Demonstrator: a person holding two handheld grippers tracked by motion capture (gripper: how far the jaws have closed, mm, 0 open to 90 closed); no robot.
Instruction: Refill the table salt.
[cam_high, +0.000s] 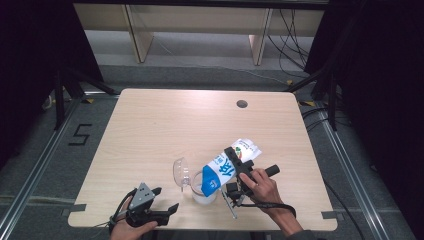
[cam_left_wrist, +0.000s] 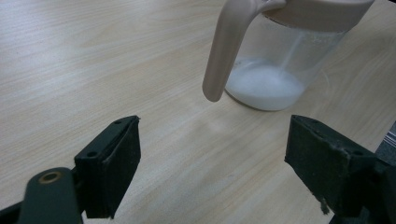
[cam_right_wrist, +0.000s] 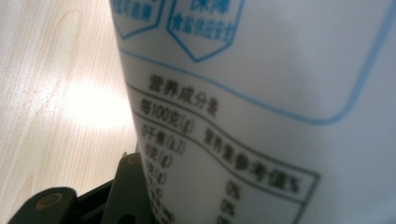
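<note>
A blue-and-white milk carton hangs tilted, top end down, over a clear plastic jug near the table's front edge. My right gripper is shut on the carton's middle. In the right gripper view the carton's printed side is pressed close, and one black finger lies against it. A thin stream of milk runs into the jug, which holds a shallow white pool. Its beige handle faces my left gripper. The left gripper rests open on the table, left of the jug, holding nothing.
The jug's clear lid stands flipped up on its left side. The light wooden table has a round cable hole at the back right. Dark curtains and metal frame legs stand around the table.
</note>
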